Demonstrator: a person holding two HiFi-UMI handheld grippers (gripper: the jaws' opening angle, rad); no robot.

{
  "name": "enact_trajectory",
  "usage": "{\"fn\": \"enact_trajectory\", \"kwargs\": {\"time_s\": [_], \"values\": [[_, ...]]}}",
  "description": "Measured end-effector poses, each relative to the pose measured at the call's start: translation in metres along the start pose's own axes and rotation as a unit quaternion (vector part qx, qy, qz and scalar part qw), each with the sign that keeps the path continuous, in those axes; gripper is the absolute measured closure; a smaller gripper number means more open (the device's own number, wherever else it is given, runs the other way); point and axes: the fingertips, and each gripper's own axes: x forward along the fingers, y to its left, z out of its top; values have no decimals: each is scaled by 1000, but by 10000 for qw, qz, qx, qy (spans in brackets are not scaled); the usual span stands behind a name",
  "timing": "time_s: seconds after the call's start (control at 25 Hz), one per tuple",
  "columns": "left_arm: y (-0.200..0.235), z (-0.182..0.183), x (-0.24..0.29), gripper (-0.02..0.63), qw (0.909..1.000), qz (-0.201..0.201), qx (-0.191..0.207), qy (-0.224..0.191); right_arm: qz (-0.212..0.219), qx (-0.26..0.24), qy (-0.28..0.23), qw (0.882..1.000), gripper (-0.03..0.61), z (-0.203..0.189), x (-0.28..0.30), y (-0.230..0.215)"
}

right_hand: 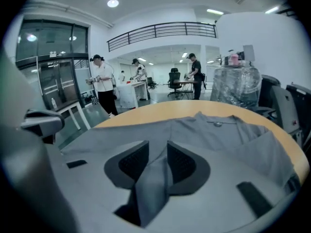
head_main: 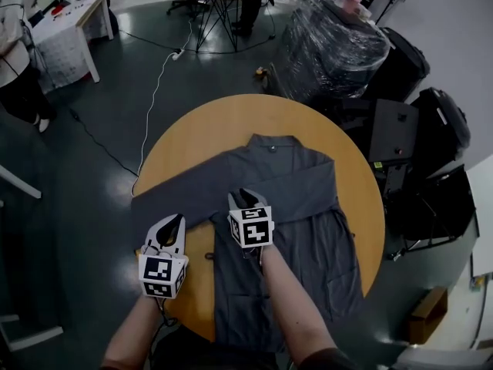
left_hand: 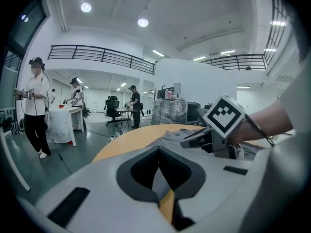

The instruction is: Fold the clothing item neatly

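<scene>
A grey long-sleeved shirt lies flat on the round wooden table, collar at the far side. One sleeve stretches left to the table's edge. My right gripper rests on the shirt's middle. In the right gripper view a raised fold of the grey cloth runs up between its pads, which press on it. My left gripper sits at the sleeve's near edge with its jaws together. Only a sliver of grey cloth and table shows past them. The right gripper appears to the right in the left gripper view.
A plastic-wrapped stack and black cases crowd the table's far right. A white cable trails over the floor beyond the table. A white table and a person stand far left. A cardboard box sits near right.
</scene>
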Motion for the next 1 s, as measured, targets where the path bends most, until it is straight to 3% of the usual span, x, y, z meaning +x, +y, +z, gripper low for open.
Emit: {"fn": "enact_trajectory", "kwargs": {"time_s": [0.16, 0.36, 0.6, 0.8, 1.0], "values": [[26, -10, -13, 605, 9999, 110, -64, 29, 348, -359, 123, 9987, 472, -12, 6, 57], [63, -26, -32, 606, 9988, 433, -231, 2, 799, -596, -121, 9949, 474, -19, 0, 122], [81, -44, -62, 606, 9965, 739, -349, 144, 1019, -591, -360, 9924, 474, -17, -28, 169], [82, -45, -101, 604, 9931, 1090, -410, 143, 1099, -364, -659, 9911, 474, -9, -83, 178], [56, -47, -142, 605, 9892, 1433, -264, 157, 1019, -85, -1054, 9892, 474, -15, -141, 153]]}}
